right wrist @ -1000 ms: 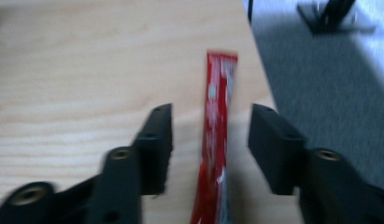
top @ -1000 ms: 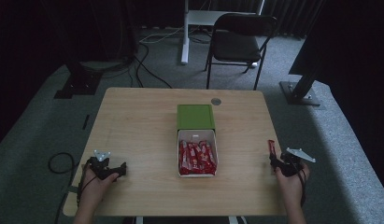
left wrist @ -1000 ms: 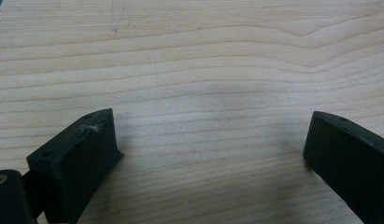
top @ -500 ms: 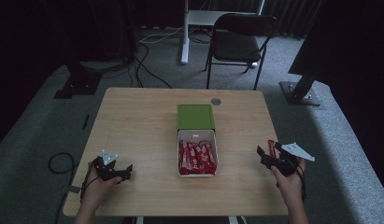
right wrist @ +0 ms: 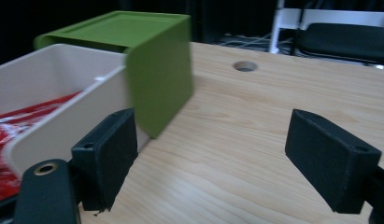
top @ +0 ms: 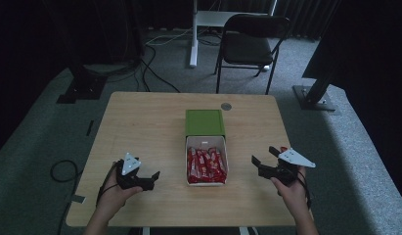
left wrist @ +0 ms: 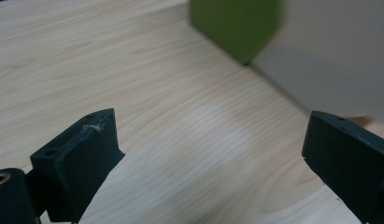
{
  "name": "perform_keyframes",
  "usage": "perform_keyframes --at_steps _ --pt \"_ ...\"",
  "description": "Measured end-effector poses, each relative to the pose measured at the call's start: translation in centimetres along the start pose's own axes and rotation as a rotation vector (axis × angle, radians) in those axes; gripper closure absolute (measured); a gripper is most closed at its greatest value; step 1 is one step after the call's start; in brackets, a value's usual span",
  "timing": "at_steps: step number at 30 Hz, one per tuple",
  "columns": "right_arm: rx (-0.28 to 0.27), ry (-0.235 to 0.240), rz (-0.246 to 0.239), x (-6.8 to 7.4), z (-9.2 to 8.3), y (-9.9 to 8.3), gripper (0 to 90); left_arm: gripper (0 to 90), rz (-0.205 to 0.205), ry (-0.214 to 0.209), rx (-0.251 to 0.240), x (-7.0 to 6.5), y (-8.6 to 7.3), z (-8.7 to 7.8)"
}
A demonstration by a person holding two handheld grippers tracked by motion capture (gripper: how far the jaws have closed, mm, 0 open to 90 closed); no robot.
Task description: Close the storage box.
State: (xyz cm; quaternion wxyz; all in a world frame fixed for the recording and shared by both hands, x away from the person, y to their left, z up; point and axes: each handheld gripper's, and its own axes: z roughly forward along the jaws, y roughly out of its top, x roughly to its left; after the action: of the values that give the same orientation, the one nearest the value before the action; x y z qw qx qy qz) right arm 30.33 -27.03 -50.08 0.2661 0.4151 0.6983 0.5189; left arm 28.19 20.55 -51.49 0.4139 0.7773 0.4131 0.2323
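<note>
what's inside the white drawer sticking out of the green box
The white pulled-out drawer holds red foil snack packets. The part inside the green box sleeve is covered.

The high camera sits above you and looks forward and down on the whole table (top: 140,127), from far away. The camera on your left gripper (left wrist: 203,158) is low and very close to the wood, looking at the side of the white tray (left wrist: 330,60). The camera on your right gripper (right wrist: 213,154) looks across the table from the tray's other side. All three see the green cover (top: 204,122).
</note>
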Motion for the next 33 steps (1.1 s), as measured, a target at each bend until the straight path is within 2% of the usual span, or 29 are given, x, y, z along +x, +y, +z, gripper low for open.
perform_keyframes --at_steps 1,4,6,8,10,11,17,25,33 --pt "-0.003 0.005 -0.007 0.3 0.1 0.0 16.7 4.7 0.014 -0.01 -0.004 -0.3 0.2 0.1" --pt "-0.003 0.047 -0.023 1.3 0.3 0.2 17.5 4.7 0.016 -0.047 -0.03 -1.1 0.8 0.3" --pt "-0.002 0.074 -0.03 1.9 0.5 0.3 23.3 4.7 0.025 -0.06 -0.038 -1.6 1.1 0.5" --pt "-0.008 0.095 -0.047 2.5 0.7 0.4 23.1 4.7 0.035 -0.078 -0.039 -2.0 1.4 0.6" --pt "-0.019 0.128 -0.035 3.1 0.9 0.4 21.2 4.7 0.033 -0.092 -0.046 -2.4 1.7 0.7" --pt "-0.019 0.136 -0.044 3.3 1.0 0.4 21.1 4.7 0.034 -0.1 -0.047 -2.6 1.8 0.8" --pt "0.001 0.204 -0.072 4.7 1.9 0.0 20.6 4.7 0.054 -0.146 -0.049 -3.6 2.4 1.2" --pt "0.022 0.239 -0.09 5.2 2.5 -0.2 20.6 4.7 0.074 -0.205 -0.052 -4.9 3.1 2.0" --pt "0.04 0.25 -0.085 5.1 3.1 -0.6 19.9 4.7 0.085 -0.209 -0.044 -5.4 3.4 3.0"
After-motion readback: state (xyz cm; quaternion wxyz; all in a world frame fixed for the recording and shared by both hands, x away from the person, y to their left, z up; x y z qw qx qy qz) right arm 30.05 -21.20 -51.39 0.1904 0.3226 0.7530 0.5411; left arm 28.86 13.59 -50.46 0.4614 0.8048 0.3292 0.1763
